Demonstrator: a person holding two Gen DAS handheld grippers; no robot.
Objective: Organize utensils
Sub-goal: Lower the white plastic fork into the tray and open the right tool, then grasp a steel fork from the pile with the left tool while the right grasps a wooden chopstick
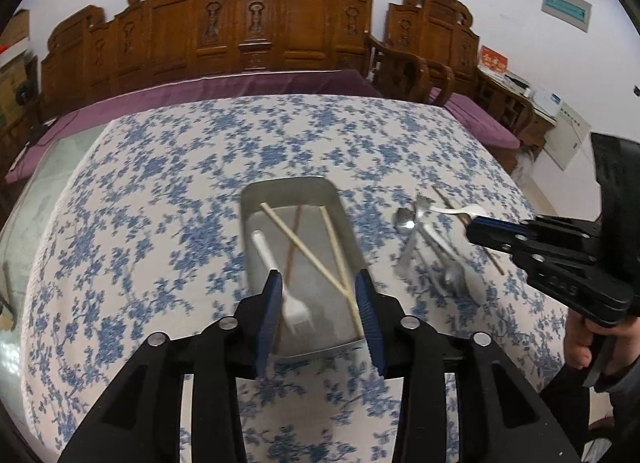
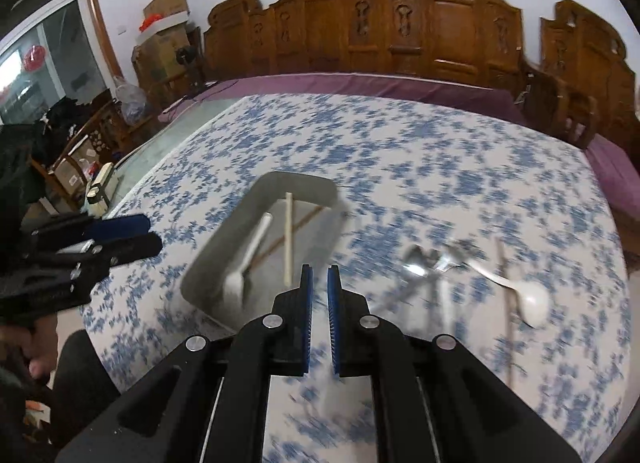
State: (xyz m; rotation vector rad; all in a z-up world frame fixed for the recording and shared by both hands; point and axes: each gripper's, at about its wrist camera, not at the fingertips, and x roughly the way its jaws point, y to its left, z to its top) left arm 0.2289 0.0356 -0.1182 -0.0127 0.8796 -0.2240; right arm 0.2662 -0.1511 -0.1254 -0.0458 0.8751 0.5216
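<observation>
A grey metal tray (image 1: 280, 187) sits mid-table and holds pale chopsticks (image 1: 304, 249), a brown chopstick (image 1: 294, 239) and a white plastic fork (image 1: 294, 311). My left gripper (image 1: 318, 283) hovers open and empty over the tray's near end. To the right lie loose metal spoons and forks (image 1: 424, 235), a white spoon (image 2: 532, 305) and a brown chopstick (image 2: 506, 303). My right gripper (image 2: 320, 277) is almost closed with nothing between its pads, above the tray's (image 2: 224, 247) right edge. It shows from the side in the left wrist view (image 1: 476, 233).
The table wears a blue floral cloth (image 1: 180, 183). A carved wooden bench (image 1: 248, 31) with a purple cushion runs behind it. Boxes and clutter (image 2: 164, 35) stand at the far left.
</observation>
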